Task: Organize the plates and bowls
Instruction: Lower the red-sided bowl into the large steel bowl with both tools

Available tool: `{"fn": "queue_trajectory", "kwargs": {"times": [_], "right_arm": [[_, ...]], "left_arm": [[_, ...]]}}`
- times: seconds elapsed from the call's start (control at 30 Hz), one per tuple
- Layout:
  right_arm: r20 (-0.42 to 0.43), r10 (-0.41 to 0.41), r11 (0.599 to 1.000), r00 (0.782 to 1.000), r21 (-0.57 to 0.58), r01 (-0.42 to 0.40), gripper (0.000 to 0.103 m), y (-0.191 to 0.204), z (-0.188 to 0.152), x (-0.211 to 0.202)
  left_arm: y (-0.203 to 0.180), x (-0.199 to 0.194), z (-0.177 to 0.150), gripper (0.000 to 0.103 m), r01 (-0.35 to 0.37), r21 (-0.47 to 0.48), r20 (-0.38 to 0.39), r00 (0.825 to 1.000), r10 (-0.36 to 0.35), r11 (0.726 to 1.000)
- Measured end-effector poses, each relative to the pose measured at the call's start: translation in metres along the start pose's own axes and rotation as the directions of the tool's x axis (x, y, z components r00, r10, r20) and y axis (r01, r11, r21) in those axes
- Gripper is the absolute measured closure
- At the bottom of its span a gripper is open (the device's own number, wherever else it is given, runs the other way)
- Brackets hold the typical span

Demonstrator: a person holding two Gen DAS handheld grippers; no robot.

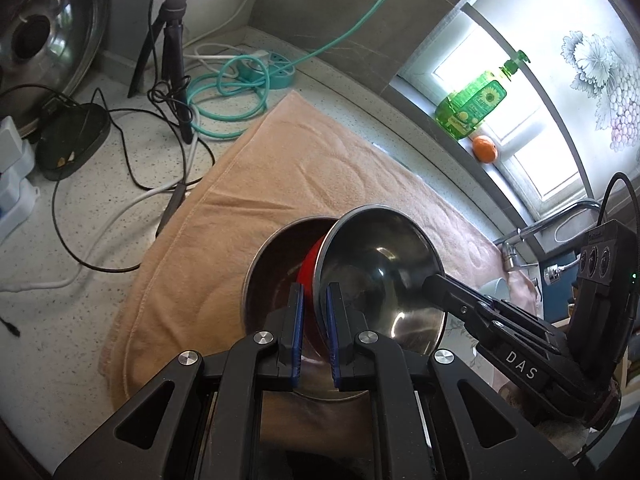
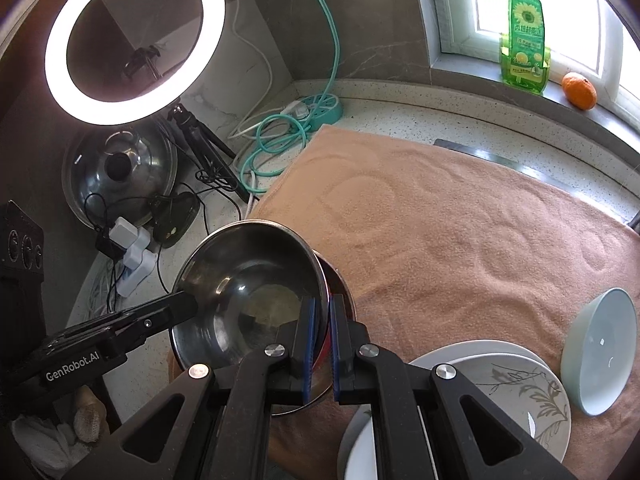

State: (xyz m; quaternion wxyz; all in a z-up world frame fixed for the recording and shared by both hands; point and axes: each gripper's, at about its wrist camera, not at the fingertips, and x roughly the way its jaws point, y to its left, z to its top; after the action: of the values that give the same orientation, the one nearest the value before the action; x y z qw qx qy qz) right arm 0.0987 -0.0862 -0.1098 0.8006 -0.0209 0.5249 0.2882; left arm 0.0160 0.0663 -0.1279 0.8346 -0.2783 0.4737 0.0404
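Note:
A steel bowl with a red outside (image 1: 380, 264) (image 2: 248, 280) is tilted over a second steel bowl (image 1: 276, 276) that rests on the tan towel (image 1: 288, 168) (image 2: 460, 216). My left gripper (image 1: 314, 292) is shut on the near rim of the red-backed bowl. My right gripper (image 2: 320, 304) is shut on the opposite rim of the same bowl, and its finger shows in the left wrist view (image 1: 448, 292). White patterned plates (image 2: 516, 392) and a pale blue bowl (image 2: 600, 352) lie on the towel at the lower right of the right wrist view.
A coiled teal cable and power strip (image 1: 248, 76) (image 2: 304, 116), a tripod (image 1: 172, 52), a pot lid (image 1: 44, 32) (image 2: 120, 172), chargers (image 2: 132, 248) and black cables lie left of the towel. A green soap bottle (image 2: 524, 40) and an orange (image 2: 579, 90) stand on the windowsill. A faucet (image 1: 552, 224) is at right.

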Motion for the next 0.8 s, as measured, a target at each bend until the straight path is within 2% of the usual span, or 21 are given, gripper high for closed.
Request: {"fn": "queue_trajectory", "kwargs": {"times": [0.8], "right_arm": [[-0.102, -0.047, 0.998, 0.994, -0.039, 0.044, 0.097, 0.003, -0.008, 0.041]], "left_arm": [[0.009, 0.026, -0.003, 0.094, -0.066, 0.031, -0.059, 0.996, 0.068, 0.997]]}}
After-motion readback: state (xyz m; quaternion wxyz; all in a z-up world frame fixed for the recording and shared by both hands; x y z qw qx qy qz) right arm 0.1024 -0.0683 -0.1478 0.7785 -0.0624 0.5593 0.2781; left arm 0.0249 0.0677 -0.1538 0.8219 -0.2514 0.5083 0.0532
